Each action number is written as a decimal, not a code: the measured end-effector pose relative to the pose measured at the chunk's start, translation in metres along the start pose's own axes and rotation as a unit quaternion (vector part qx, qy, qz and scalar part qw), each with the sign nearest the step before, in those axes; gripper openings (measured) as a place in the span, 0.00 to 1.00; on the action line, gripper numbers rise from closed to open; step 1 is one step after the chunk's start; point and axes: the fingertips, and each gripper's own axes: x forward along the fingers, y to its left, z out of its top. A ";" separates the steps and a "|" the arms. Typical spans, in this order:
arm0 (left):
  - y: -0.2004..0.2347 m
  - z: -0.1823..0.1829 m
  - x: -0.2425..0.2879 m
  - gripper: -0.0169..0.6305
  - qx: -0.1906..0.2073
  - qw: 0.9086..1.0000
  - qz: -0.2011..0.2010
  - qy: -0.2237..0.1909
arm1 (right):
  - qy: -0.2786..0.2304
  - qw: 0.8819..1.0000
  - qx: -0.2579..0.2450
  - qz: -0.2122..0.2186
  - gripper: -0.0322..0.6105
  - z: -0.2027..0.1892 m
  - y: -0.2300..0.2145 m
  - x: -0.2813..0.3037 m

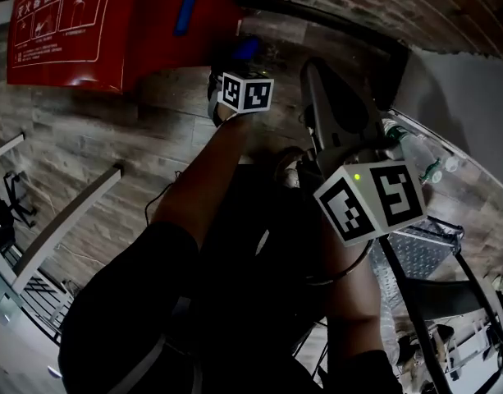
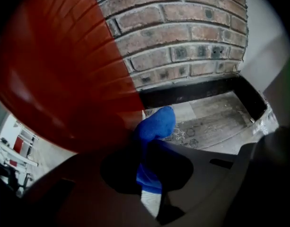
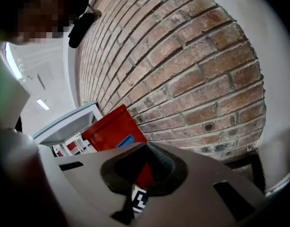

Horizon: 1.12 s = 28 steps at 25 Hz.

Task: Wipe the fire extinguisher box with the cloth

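- The red fire extinguisher box (image 1: 95, 31) sits by the brick wall (image 1: 382, 2). White instruction print marks one face and a blue label (image 1: 184, 11) another. Nothing of its inside shows.
- Your left tongs (image 2: 145, 148) are clamped on the blue cloth (image 2: 156, 124). Its bunched end pokes out past the tips, right at the box's lower edge. Whether cloth and red panel actually touch cannot be told.
- Your right tongs (image 3: 145, 150) are closed, tips together, with nothing between them. They are held up to the right of the left pair and aimed toward the box and the wall.
- Grey wood-look floor (image 1: 95, 162) runs under you, with a dark skirting (image 2: 197, 91) along the foot of the bricks.
- A white surface (image 3: 64, 122) on legs stands beyond the box in the right gripper view, under ceiling strip lights (image 3: 42, 104).
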 end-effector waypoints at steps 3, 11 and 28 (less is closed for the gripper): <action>-0.010 -0.015 0.024 0.09 -0.026 1.000 -0.008 0.004 | -0.009 0.999 -0.034 0.002 0.08 0.004 0.003 -0.004; -0.030 -0.042 0.073 0.09 -0.150 0.987 -0.047 0.023 | -0.012 0.996 -0.082 -0.019 0.08 -0.001 0.004 -0.035; 0.002 0.068 0.050 0.09 -0.364 0.924 -0.065 -0.099 | -0.008 0.996 -0.087 -0.008 0.08 0.002 0.000 -0.035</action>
